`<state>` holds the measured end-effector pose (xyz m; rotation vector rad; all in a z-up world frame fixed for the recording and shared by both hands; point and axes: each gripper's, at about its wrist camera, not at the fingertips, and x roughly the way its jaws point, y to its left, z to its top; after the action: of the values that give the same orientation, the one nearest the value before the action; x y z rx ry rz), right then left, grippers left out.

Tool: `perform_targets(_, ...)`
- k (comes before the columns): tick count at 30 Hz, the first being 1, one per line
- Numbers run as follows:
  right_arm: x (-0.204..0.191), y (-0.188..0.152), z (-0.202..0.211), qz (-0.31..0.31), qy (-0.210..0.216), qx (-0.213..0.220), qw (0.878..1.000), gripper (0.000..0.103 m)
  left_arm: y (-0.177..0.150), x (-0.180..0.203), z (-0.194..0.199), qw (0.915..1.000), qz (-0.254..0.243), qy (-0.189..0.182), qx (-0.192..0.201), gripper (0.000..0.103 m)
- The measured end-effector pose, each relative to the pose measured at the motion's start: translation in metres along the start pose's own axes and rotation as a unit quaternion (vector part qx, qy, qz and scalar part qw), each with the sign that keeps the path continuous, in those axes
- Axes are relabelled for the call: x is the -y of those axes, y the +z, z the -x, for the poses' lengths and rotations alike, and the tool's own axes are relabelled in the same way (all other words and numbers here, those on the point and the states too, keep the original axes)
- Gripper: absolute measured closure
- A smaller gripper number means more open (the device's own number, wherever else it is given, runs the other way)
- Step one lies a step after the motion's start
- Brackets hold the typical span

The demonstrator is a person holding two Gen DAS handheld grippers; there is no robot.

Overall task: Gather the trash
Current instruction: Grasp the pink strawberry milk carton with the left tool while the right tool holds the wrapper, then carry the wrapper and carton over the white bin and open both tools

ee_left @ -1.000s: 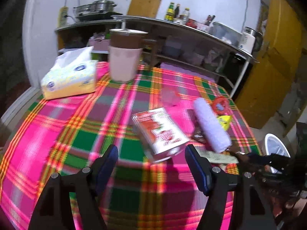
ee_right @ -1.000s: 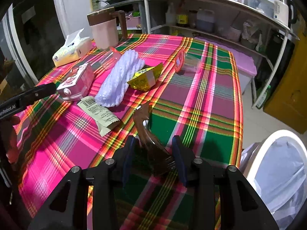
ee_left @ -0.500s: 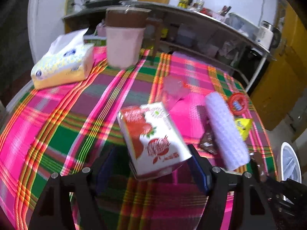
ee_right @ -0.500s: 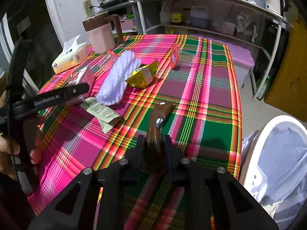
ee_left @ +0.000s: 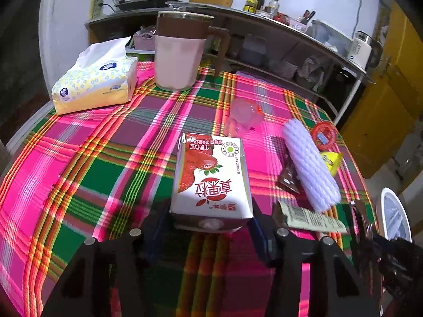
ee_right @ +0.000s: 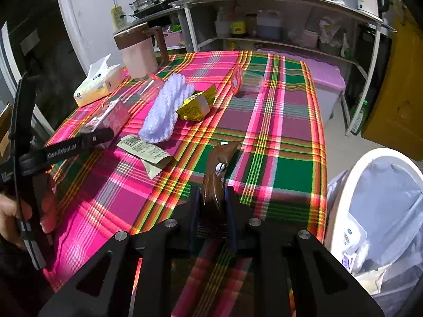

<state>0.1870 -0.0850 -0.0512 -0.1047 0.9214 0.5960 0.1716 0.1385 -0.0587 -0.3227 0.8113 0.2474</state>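
Observation:
My left gripper (ee_left: 208, 224) is shut on a strawberry milk carton (ee_left: 211, 179), held just above the plaid table (ee_left: 105, 174); the carton also shows in the right wrist view (ee_right: 111, 113). My right gripper (ee_right: 211, 206) is shut on a brown wrapper (ee_right: 215, 174) above the table's right part. Other trash lies on the cloth: a white foam net (ee_left: 309, 163), a yellow wrapper (ee_left: 330, 159), a barcode receipt (ee_left: 309, 218), a second brown wrapper (ee_left: 289, 177), a clear cup (ee_left: 243, 116) and a red-lidded cup (ee_left: 323, 134).
A white bin with a liner bag (ee_right: 380, 211) stands on the floor to the right of the table. A tissue pack (ee_left: 97, 82) and a pink jug with a brown lid (ee_left: 182, 52) stand at the table's far side. Shelves (ee_right: 290, 39) run behind.
My left gripper moved in around the milk carton, closed on it and lifted it. My right gripper closed on the brown wrapper and drew it back towards the bin side.

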Motion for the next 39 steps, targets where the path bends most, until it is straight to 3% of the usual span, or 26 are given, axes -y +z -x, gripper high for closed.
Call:
perform_targets(19, -0.006, -0.032, 0.067, -0.023, -0.014, 0.044, 0.999, 0.083, -0.049, 0.041, 0.086, 0.9955, -0.068, -0.054, 0.037, 0.048)
perform_targets(39, 0.009, -0.066, 0.127, -0.054, -0.036, 0.078, 0.995, 0.083, -0.078, 0.096, 0.13, 0.9848, -0.124, -0.113, 0.046, 0.048)
